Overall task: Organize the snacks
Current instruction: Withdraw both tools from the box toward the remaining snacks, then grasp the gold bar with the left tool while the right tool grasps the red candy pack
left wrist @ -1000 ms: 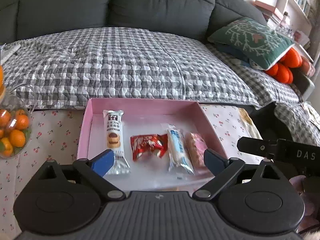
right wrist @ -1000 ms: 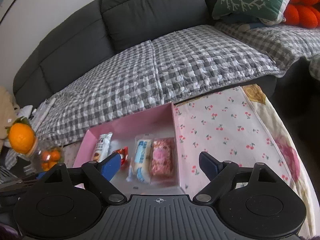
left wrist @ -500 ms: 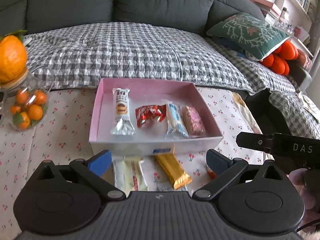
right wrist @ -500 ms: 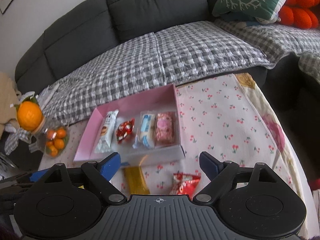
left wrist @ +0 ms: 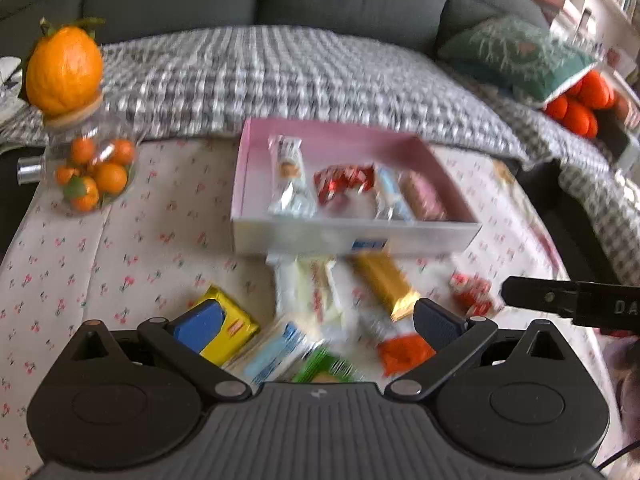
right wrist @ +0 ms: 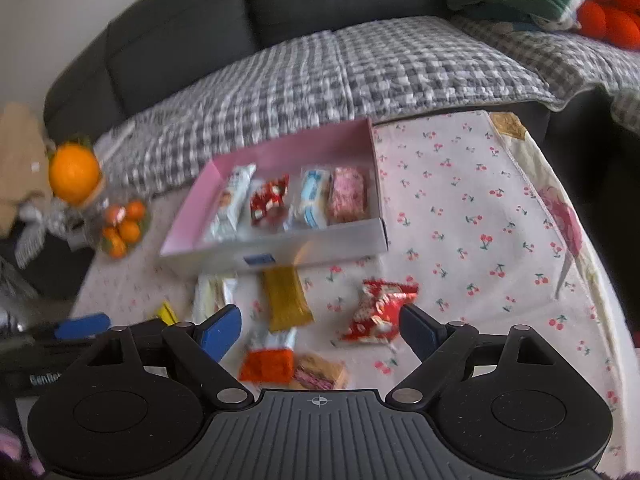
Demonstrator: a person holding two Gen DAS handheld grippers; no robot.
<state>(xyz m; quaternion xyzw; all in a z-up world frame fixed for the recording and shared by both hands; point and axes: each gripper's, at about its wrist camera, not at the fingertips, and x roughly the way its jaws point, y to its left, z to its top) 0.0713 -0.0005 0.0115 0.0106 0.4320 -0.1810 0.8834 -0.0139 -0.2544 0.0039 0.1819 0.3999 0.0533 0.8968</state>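
A pink box sits on the cherry-print tablecloth and holds several wrapped snacks side by side. Loose snacks lie in front of it: a gold bar, white packets, a yellow packet, a red packet and an orange-red one. My left gripper hovers open over this pile with nothing between its fingers. My right gripper is open too, above the gold bar and the red packet, short of the box.
A glass jar of small oranges with a big orange on top stands at the table's left. Behind the table is a dark sofa with a checked blanket and a green cushion. The table edge runs at the right.
Both grippers have drawn back from the box toward the table's near side. The loose snacks in front of the box have come into view. Nothing was picked up.
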